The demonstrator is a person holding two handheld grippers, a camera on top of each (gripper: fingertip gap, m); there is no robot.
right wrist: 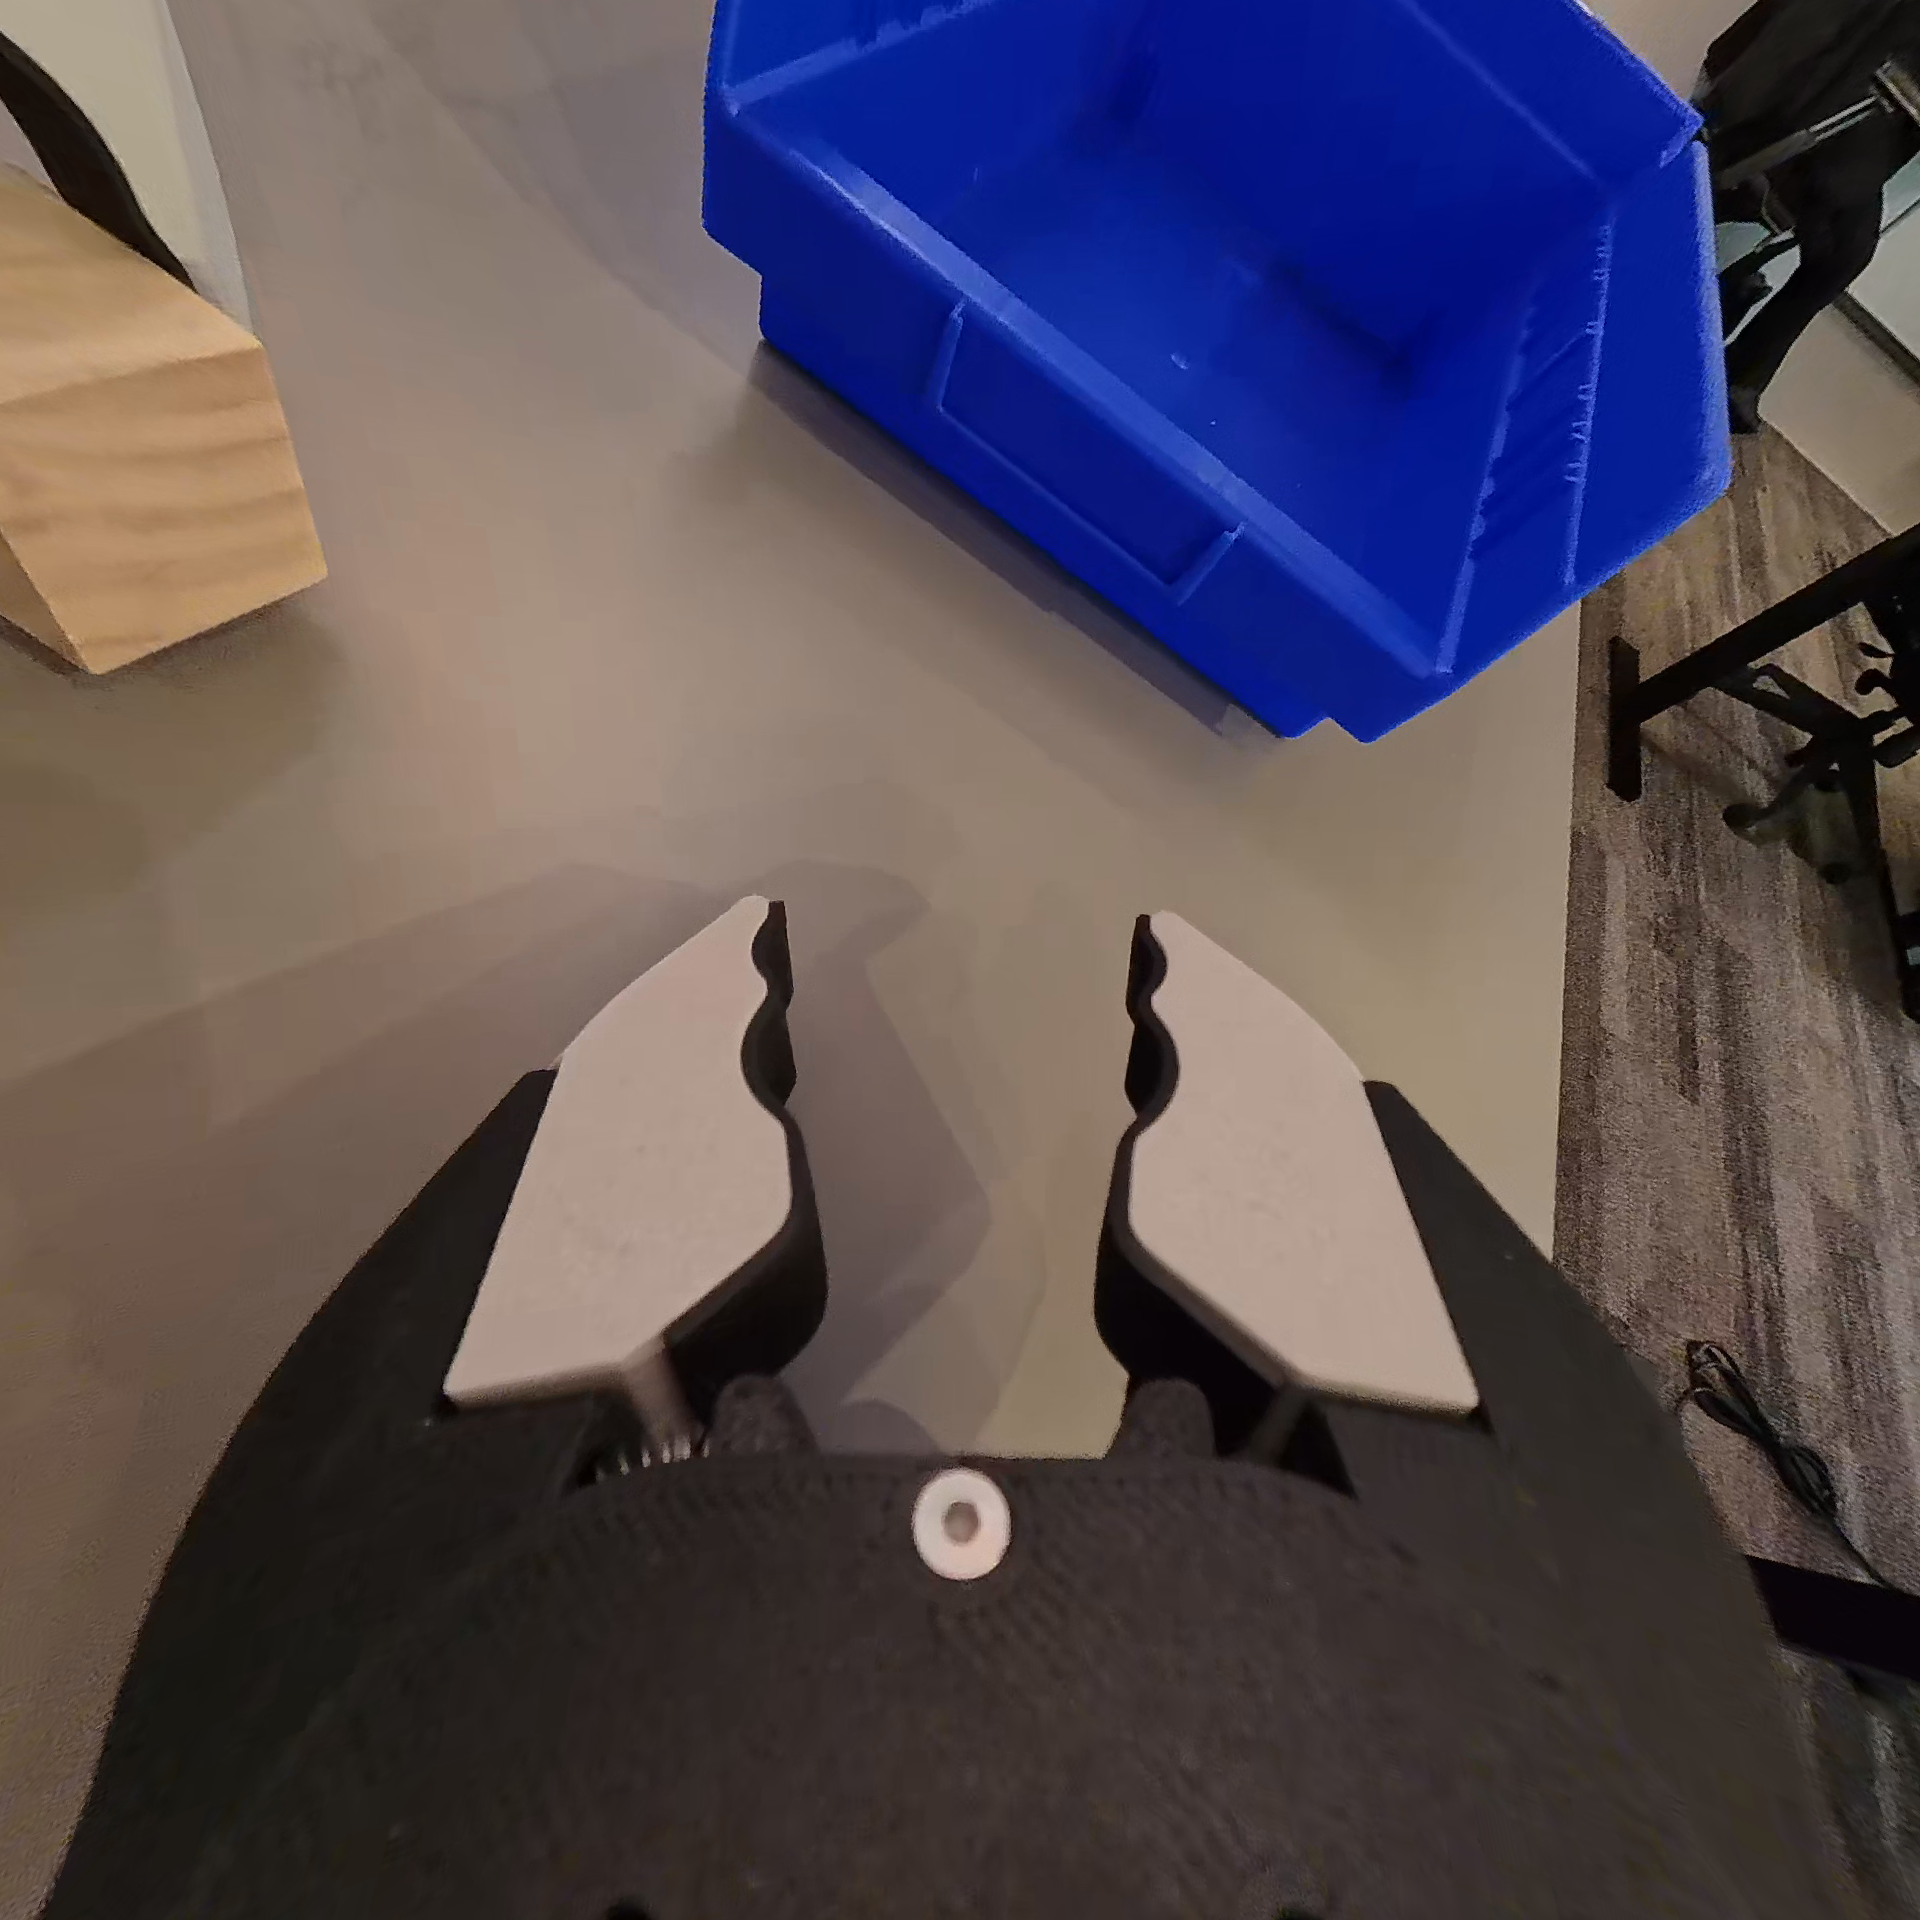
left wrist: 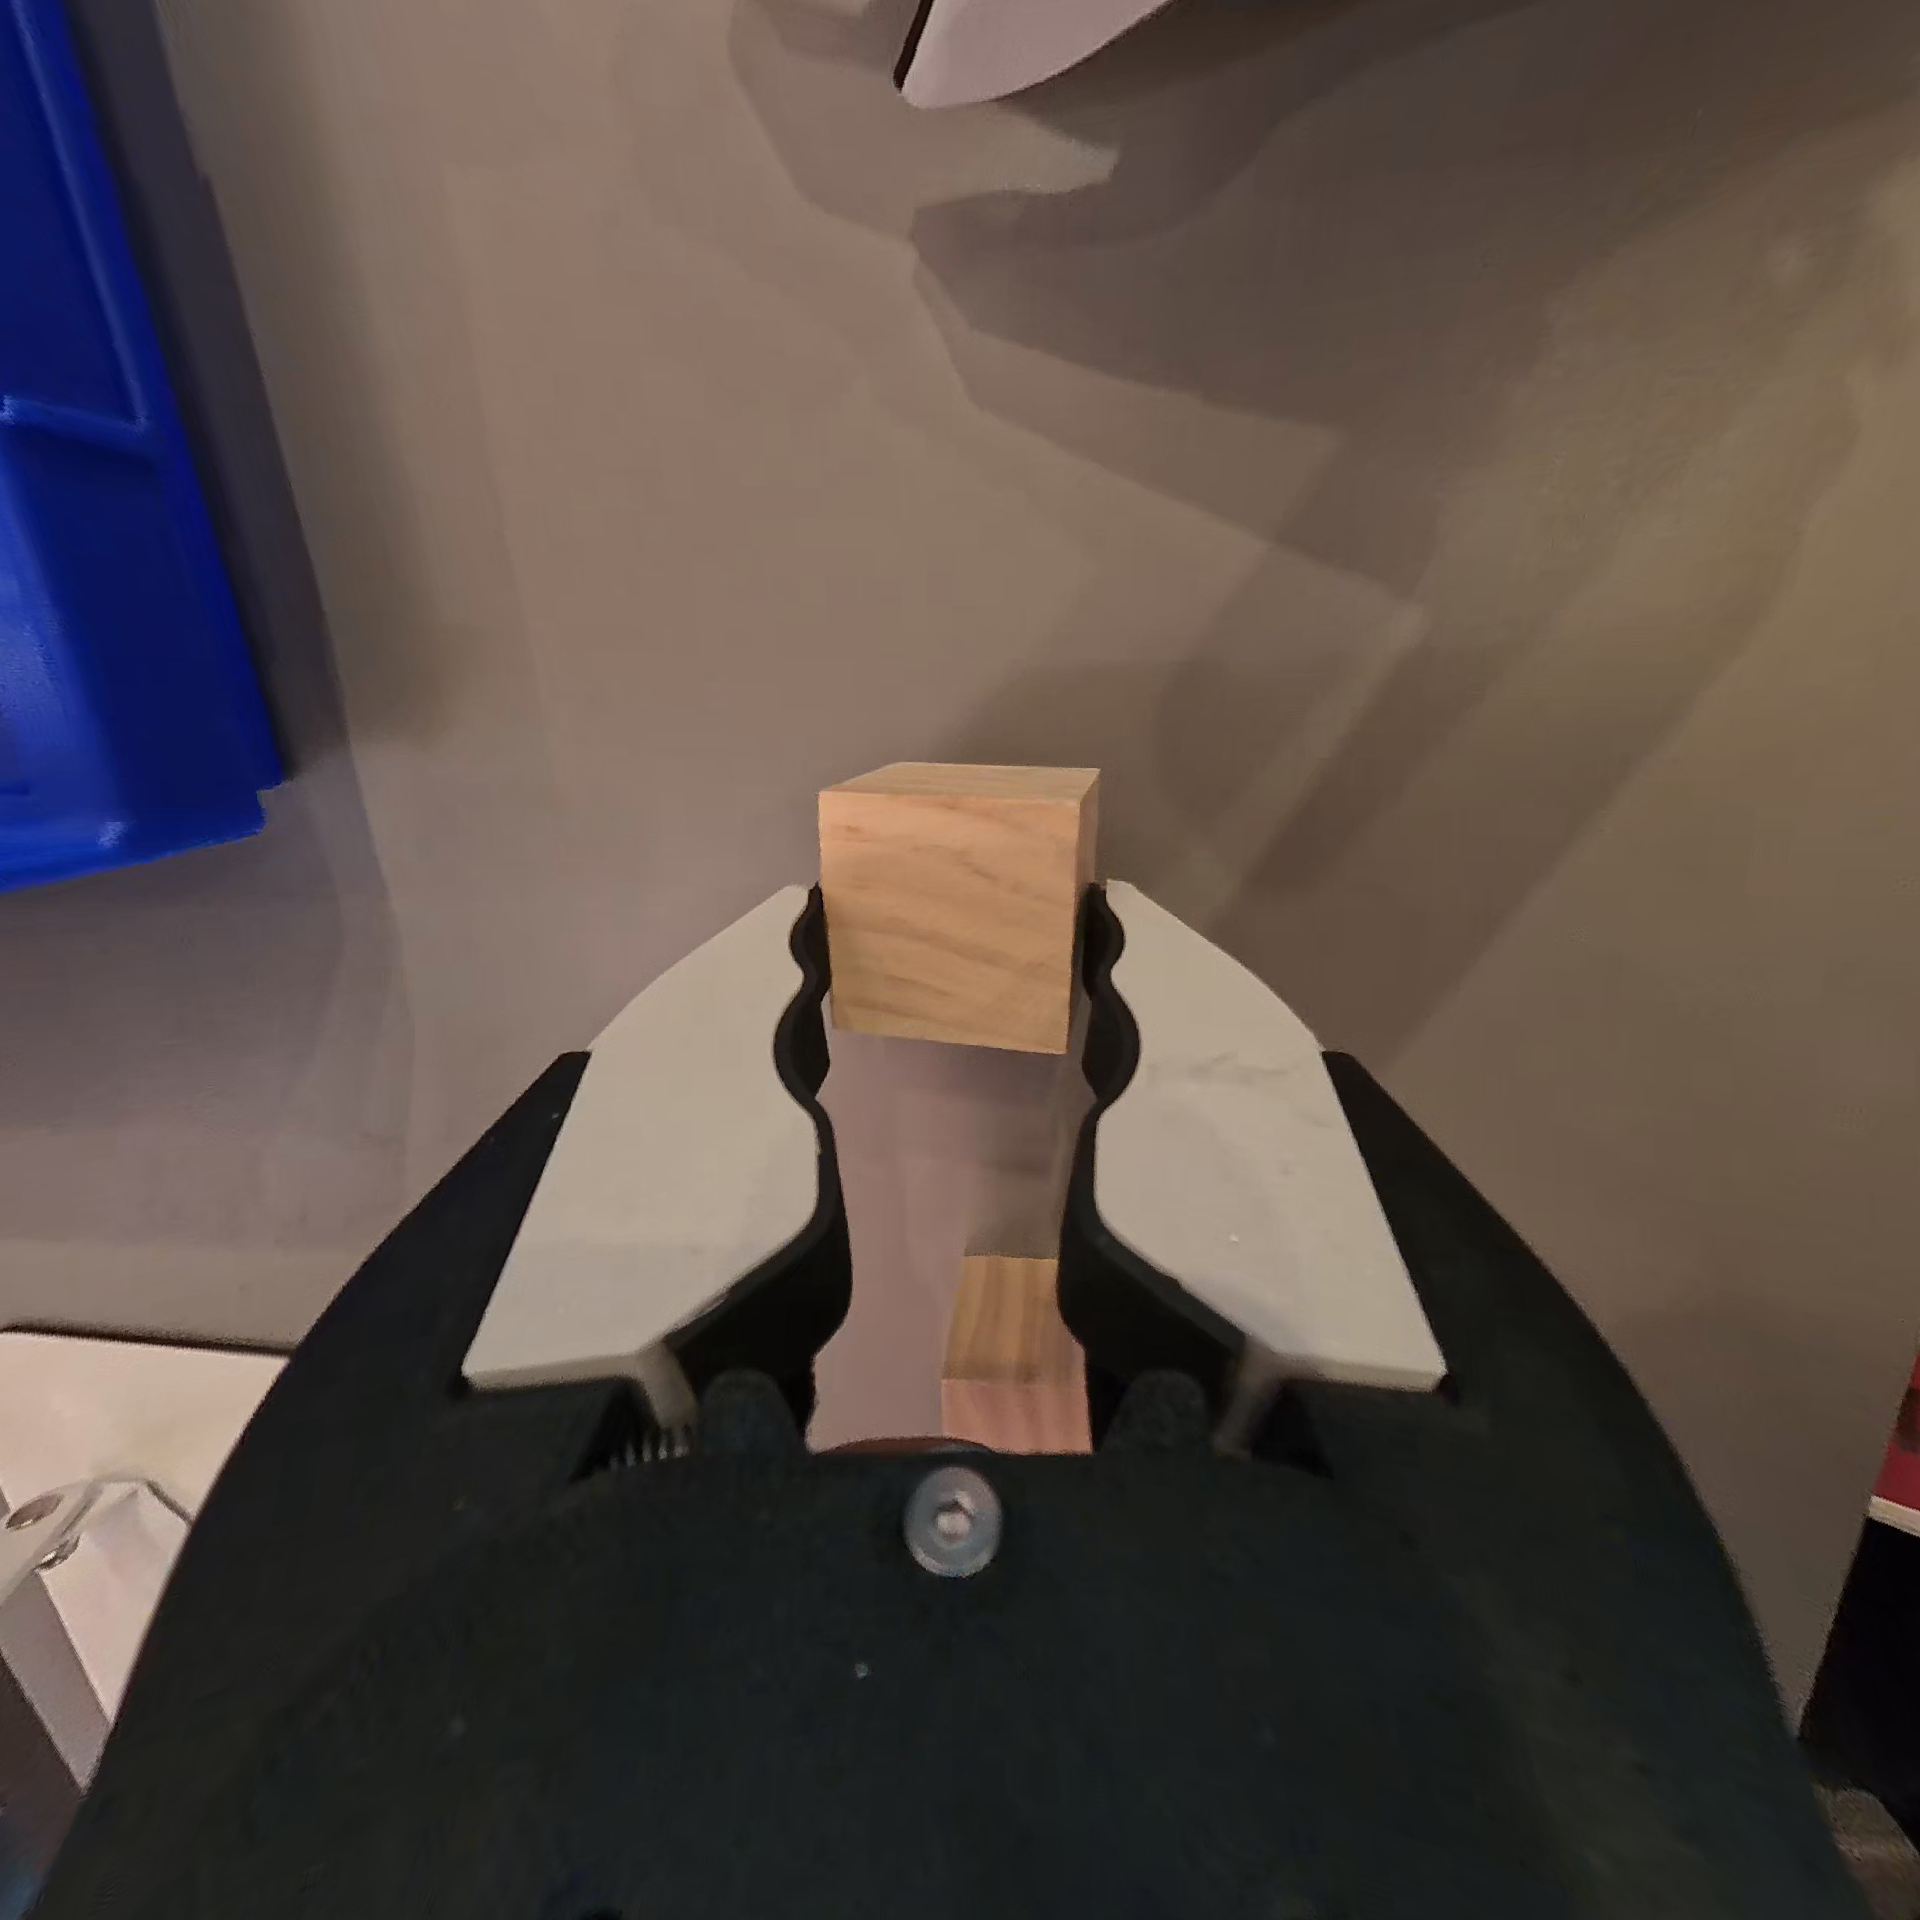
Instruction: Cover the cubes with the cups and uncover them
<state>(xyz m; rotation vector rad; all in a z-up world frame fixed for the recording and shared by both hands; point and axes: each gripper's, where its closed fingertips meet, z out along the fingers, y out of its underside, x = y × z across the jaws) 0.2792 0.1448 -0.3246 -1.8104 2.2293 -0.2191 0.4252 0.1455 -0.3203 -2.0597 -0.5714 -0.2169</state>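
The left tool pinches a wooden cube just above the worktop. The right tool gapes wide, holding nothing (no cups show). Farther off sits a blue bin. Next, I think: set the cube down gently.

both my claws look the same: left claw and right claw have textured black bodies, grey wavy-edged fingers, one silver screw each

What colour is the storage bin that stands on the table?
The bin is bright blue all over; the right wrist view shows it best.
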